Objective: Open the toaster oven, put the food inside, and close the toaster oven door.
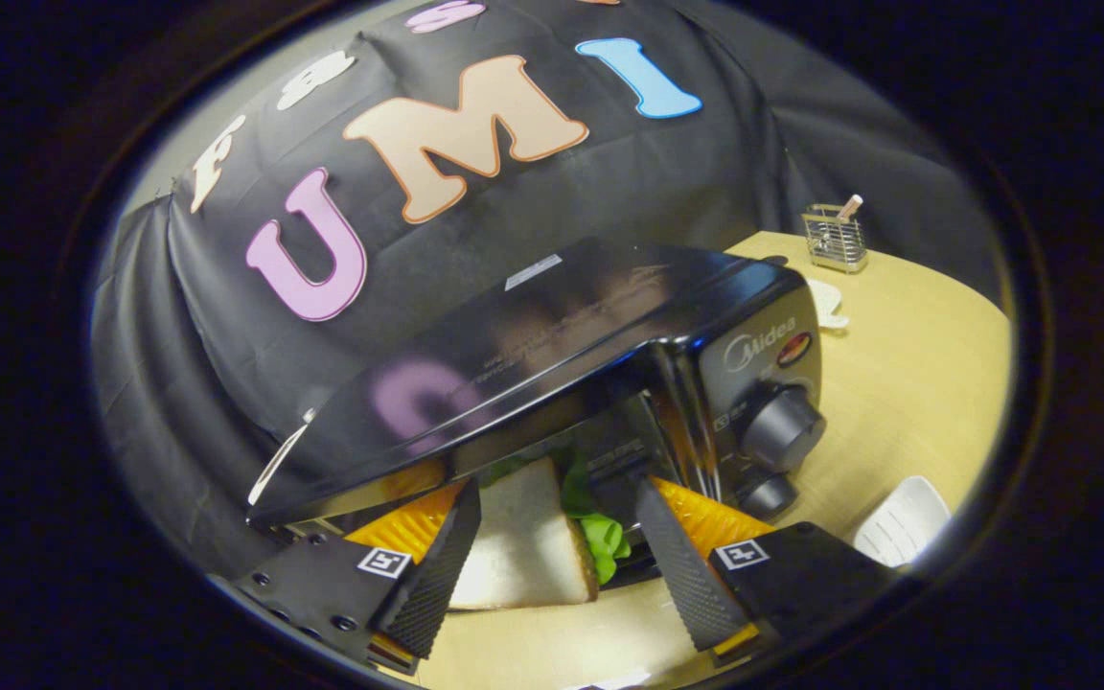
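Sandwich point(528, 541) sat between the gripper's point(552, 561) fingers at the mouth of the open toaster oven point(562, 355), though I could not tell whether both pressed it, so any slack risked it dropping short onto the table point(897, 383).

Dim, warm light — soft glare on toaster oven point(552, 345) top, strong fisheye bending at edges, bench point(907, 383) evenly lit, focus sharp.

Sandwich point(528, 537) between tongs point(552, 565) (before oven point(552, 355))
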Demonstrator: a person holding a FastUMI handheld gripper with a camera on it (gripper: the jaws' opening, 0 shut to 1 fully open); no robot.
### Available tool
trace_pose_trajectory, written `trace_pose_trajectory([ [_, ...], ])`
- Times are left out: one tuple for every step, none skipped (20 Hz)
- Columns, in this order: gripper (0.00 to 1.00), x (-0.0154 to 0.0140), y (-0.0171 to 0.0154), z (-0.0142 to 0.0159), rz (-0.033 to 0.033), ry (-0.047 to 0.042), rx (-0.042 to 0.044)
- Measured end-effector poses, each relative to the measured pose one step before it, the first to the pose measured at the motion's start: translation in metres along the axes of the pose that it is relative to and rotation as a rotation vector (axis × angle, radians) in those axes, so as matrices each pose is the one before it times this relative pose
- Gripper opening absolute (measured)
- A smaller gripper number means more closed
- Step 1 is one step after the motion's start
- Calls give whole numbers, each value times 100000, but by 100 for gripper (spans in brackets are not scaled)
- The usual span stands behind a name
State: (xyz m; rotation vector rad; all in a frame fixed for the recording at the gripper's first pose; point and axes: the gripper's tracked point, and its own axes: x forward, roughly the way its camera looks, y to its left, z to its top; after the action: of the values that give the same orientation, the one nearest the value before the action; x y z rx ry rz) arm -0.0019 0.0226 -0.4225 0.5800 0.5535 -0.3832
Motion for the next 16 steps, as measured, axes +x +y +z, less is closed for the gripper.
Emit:
trace_pose_trajectory([
  [99,-448,-69,11,199,835,-619],
  [99,-580,-31,-166,242,1123,-895],
  [99,-731,55,-164,799,1146,-1086],
  [99,-911,162,-211,1392,900,-1374],
  [99,-937,139,-206,1498,1260,-1534],
  [99,-983,128,-341,1496,1534,-1685],
  [99,-1017,288,-484,1659,2241,-1917],
  [99,-1049,318,-693,2014,2668,-2068],
  [99,-867,286,-667,1995,3252,-2242],
  [99,-1056,237,-819,1620,3386,-2058],
  [99,-869,329,-859,1939,3266,-2006],
  [99,-810,437,-1115,2114,3091,-2273],
  [99,-756,307,-848,1686,2849,-2289],
  [99,-690,104,-1036,1565,2959,-2606],
  [99,-589,298,-936,1599,3061,-2456],
  [99,-540,218,-1089,1524,3259,-2602],
])
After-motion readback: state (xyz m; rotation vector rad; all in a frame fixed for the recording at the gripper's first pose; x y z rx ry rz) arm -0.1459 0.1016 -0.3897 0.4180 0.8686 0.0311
